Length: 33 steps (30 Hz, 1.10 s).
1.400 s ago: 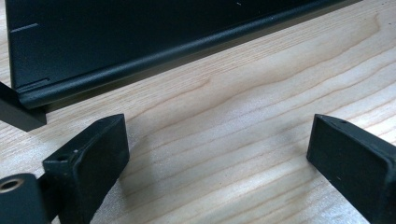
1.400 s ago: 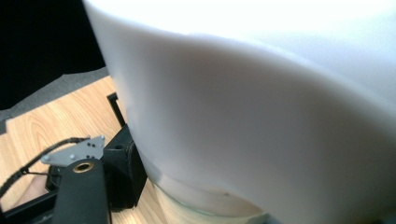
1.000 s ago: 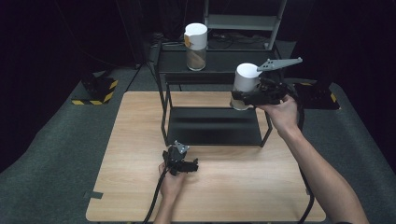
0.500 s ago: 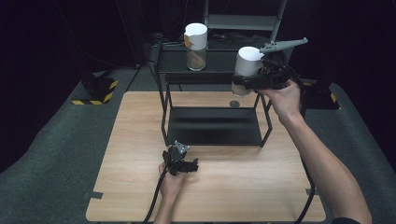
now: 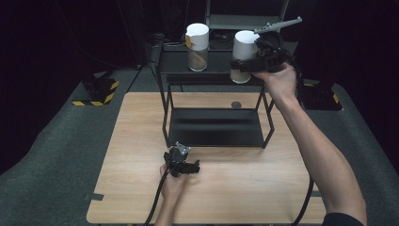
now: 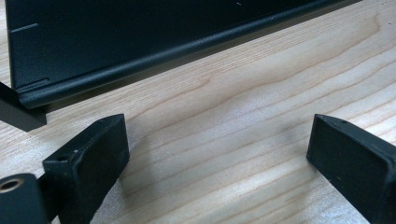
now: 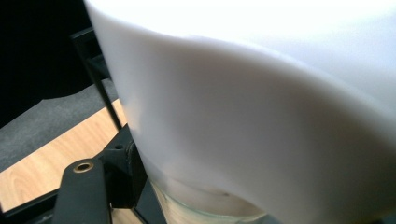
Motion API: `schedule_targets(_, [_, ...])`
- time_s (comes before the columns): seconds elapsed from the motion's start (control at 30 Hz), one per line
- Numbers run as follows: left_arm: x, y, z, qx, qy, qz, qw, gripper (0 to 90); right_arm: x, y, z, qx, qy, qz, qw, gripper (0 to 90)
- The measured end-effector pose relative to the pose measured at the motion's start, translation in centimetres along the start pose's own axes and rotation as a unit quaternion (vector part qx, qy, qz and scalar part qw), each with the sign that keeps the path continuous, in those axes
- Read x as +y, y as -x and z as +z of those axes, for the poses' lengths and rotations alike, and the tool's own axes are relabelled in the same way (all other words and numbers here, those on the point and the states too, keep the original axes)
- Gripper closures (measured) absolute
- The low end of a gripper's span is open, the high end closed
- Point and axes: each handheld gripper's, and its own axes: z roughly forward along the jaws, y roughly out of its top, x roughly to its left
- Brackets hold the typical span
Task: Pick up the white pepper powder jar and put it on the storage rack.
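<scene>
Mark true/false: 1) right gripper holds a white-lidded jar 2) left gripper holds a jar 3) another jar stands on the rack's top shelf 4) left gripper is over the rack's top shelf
1) Right gripper holds a white-lidded jar: true.
2) Left gripper holds a jar: false; its jaws are open and hold nothing, low over the table.
3) Another jar stands on the rack's top shelf: true.
4) Left gripper is over the top shelf: false; it is in front of the rack.

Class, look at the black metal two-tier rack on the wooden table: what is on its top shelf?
On the black metal rack's top shelf stands a white-lidded clear jar. A second white-lidded jar, gripped by the right hand-held gripper, is at the shelf; whether it rests there cannot be seen.
</scene>
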Motion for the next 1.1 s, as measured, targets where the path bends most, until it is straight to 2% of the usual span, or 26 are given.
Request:
schedule_targets(0.23, [0.0,0.0,0.0,0.000,0.000,-0.001,1.0000,5.6,1.6,0.1,1.5,-0.019,-0.007,0.018,0.9996,30.3])
schedule_targets(0.57, [0.0,0.0,0.0,-0.001,0.001,-0.001,1.0000,5.6,2.3,0.5,3.9,-0.049,-0.014,0.053,0.9973,30.3])
schedule_targets(0.67, [0.0,0.0,0.0,-0.001,0.000,-0.001,1.0000,5.6,2.6,0.4,4.5,-0.062,-0.018,0.057,0.9963,30.3])
schedule_targets(1.1, [0.0,0.0,0.0,0.000,0.001,-0.001,1.0000,5.6,2.8,0.2,6.3,-0.084,-0.025,0.070,0.9937,30.3])
